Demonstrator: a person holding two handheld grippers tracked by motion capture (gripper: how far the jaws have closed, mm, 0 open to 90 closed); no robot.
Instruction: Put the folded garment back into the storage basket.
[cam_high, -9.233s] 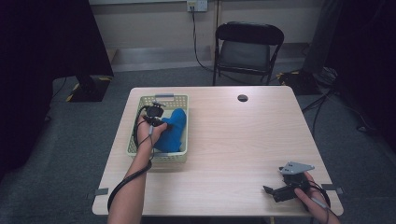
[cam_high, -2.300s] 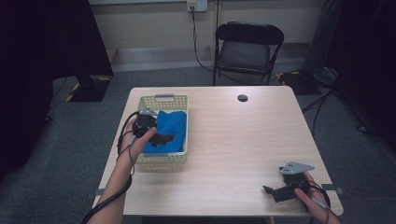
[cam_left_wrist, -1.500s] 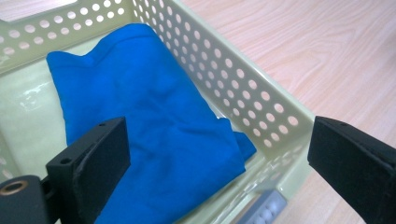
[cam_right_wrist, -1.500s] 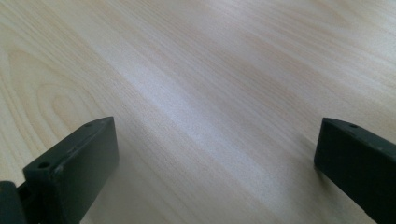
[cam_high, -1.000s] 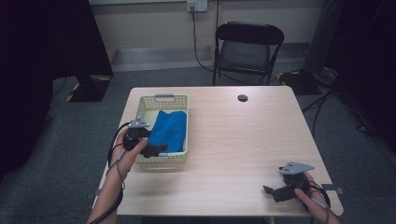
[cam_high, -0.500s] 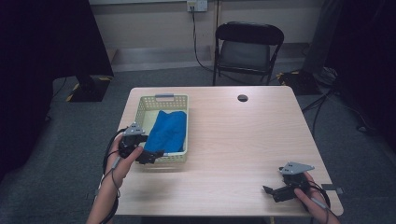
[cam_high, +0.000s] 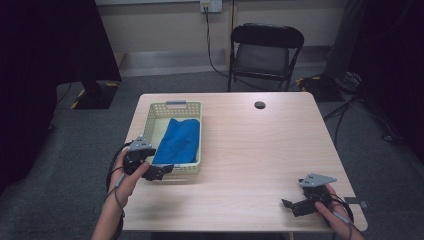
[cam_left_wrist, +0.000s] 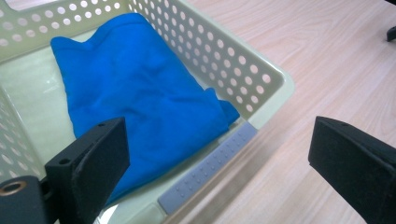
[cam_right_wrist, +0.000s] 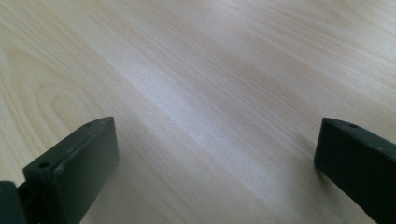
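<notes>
A folded blue cloth (cam_high: 177, 140) lies inside a pale perforated basket (cam_high: 202, 131) on the left half of the wooden table (cam_high: 260, 150). My left gripper (cam_high: 161, 171) hovers open at the basket's near left corner, nothing between its jaws. In the left gripper view, the left gripper (cam_left_wrist: 217, 154) has its jaws spread wide over the blue cloth (cam_left_wrist: 135, 88), with the basket rim (cam_left_wrist: 261, 79) and its grey handle pad (cam_left_wrist: 208, 170) just ahead. My right gripper (cam_high: 295, 205) rests open near the table's front right edge. In the right gripper view, the right gripper (cam_right_wrist: 215, 140) spans bare tabletop (cam_right_wrist: 210, 70).
A small black round disc (cam_high: 259, 105) sits in the table at the back. A black folding chair (cam_high: 265, 50) stands beyond the far edge. Cables run across the grey floor at right (cam_high: 350, 105).
My left gripper has drawn back out of the basket toward the near left, leaving the blue cloth lying in it. The right gripper has stayed put.
</notes>
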